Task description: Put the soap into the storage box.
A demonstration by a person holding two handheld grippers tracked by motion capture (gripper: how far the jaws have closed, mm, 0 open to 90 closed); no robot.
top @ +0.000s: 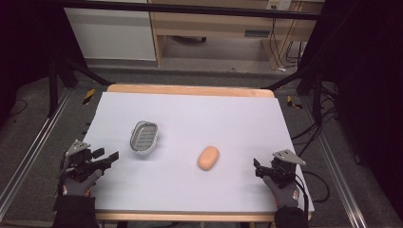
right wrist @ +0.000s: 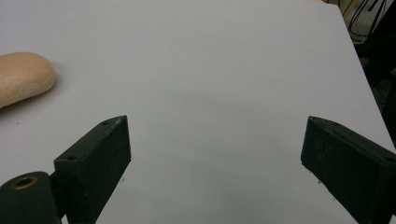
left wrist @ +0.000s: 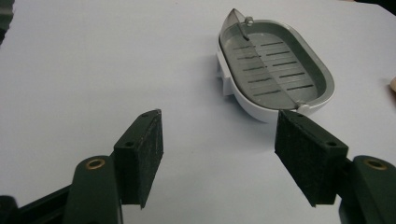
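the left hand-held gripper [top: 105,160] is hovering near the counter's [top: 190,190] near-left corner, jaws spread and empty, aiming at the soap dish [top: 143,137], probably readying a grasp. the right hand-held gripper [top: 257,169], also spread and empty, is waiting near the right edge, beside the soap [top: 208,157] lying mid-counter.

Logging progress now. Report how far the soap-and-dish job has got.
Nothing looks done: the soap bar lies on the table, apart from the empty soap dish. Nothing is in hand; the left gripper and right gripper sit open and empty. Presumably, grasping the soap and placing it remains.
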